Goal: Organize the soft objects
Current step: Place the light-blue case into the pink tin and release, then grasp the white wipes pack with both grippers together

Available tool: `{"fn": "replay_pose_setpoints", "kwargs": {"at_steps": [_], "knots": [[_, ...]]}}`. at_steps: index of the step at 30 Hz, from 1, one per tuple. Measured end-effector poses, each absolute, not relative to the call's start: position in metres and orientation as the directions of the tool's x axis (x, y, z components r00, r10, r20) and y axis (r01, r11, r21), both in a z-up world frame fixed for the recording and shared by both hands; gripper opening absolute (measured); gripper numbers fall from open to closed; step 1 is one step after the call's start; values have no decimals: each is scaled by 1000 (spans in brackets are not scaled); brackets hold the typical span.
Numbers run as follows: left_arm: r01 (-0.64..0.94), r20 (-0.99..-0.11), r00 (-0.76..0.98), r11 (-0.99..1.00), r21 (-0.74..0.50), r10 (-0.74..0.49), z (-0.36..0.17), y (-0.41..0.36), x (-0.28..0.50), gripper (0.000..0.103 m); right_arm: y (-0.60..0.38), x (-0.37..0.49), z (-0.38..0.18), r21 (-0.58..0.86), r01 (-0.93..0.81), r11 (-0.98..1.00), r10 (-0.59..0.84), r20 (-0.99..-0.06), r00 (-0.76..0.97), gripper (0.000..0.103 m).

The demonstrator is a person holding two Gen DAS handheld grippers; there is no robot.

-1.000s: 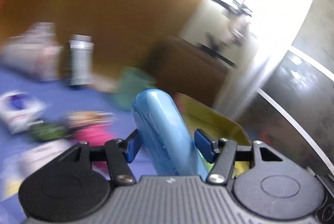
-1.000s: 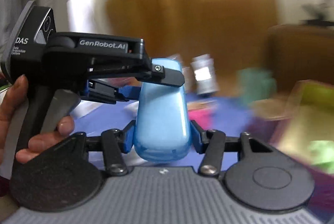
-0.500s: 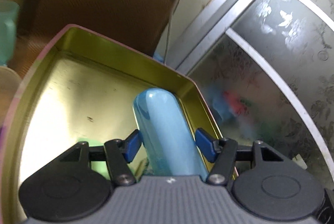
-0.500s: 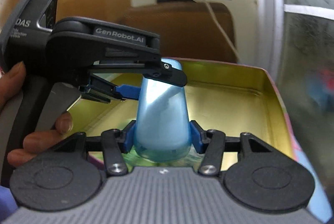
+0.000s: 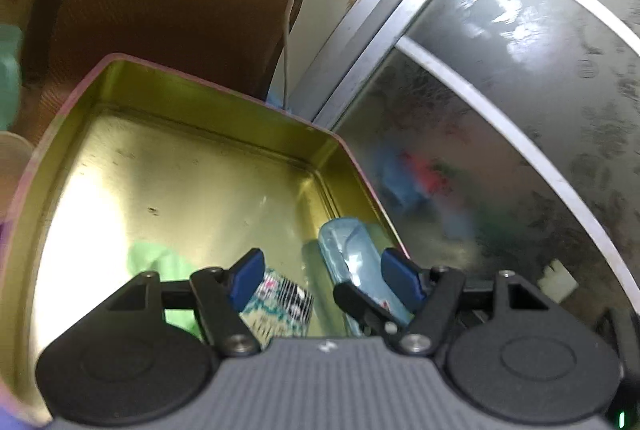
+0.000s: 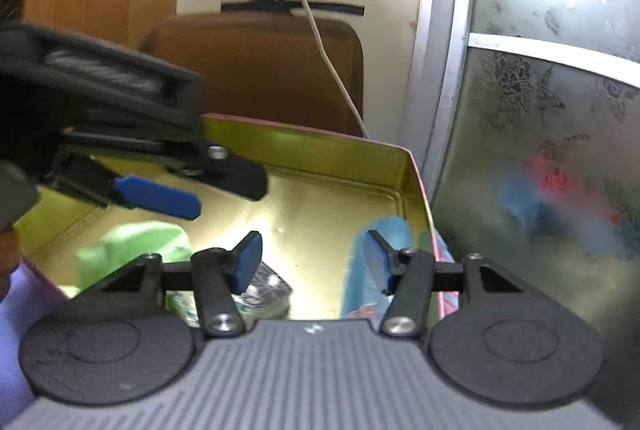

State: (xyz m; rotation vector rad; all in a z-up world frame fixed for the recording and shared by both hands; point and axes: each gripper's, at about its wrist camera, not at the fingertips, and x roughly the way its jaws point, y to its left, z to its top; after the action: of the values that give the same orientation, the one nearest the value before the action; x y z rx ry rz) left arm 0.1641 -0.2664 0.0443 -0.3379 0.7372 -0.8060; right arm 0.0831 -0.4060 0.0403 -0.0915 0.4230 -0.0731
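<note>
A light blue soft tube lies inside the gold tin box against its right wall; it also shows in the right wrist view. My left gripper is open above the tin, with the tube lying near its right finger. My right gripper is open and empty above the tin. The left gripper's body and blue pads show at the left of the right wrist view. A green soft object and a patterned packet also lie in the tin.
A frosted patterned glass panel with a metal frame stands right of the tin. A brown chair back and a white cable are behind it. A green cup is at the left edge.
Both grippers were shut on the blue tube over the tin; both have opened, and the tube now lies in the tin by its right wall.
</note>
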Motion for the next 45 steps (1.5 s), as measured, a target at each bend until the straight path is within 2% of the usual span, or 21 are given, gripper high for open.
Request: {"fn": "replay_pose_setpoints", "kwargs": {"at_steps": [6,12,16,22,23,25,27,28,32,35,36,37,38,39,45], "knots": [[559,-411,531,671,-487,-741,52,-187,113,66,-384,66,56,16,-34,999,38,-344,938,58],[469,-386,642,738,-485,-662,47,-79,83,66,-330,57,73,70,-219,973,230,-311,922,58],[320,-408,750,824,-467,-522,38,2,70,66,-272,68,76,94,-369,925,377,-355,855,58],[-19,-461,854,873,-488,-239,6,129,51,66,-159,107,74,170,-615,770,612,-471,635,59],[-69,-471,857,860,-506,-209,-1,145,48,66,-136,119,72,161,-654,739,632,-500,592,61],[-111,-476,858,835,-539,-193,-11,166,43,66,-93,146,68,135,-719,682,650,-563,511,81],[-115,-465,863,821,-560,-197,-15,177,39,67,-52,173,62,102,-772,627,642,-630,438,95],[-115,-458,867,817,-565,-195,-16,181,37,68,-33,186,59,86,-797,598,629,-667,400,96],[-108,-432,877,791,-602,-209,-22,193,31,68,9,226,45,-12,-816,577,519,-767,378,96],[-96,-409,880,753,-651,-242,-26,205,32,68,26,249,27,36,-825,563,460,-843,278,97],[-96,-406,880,745,-660,-247,-27,207,33,68,29,250,22,27,-821,570,441,-853,278,91],[-97,-405,879,737,-669,-251,-28,210,33,68,32,248,18,18,-820,572,427,-860,279,79],[-97,-401,879,729,-678,-256,-29,212,31,68,34,243,17,6,-823,568,424,-859,287,78],[-98,-398,879,717,-690,-262,-30,214,29,68,36,233,19,-1,-831,557,445,-844,299,73],[-115,-404,866,668,-735,-296,-35,224,27,67,40,164,22,88,-876,475,544,-812,213,71]]}}
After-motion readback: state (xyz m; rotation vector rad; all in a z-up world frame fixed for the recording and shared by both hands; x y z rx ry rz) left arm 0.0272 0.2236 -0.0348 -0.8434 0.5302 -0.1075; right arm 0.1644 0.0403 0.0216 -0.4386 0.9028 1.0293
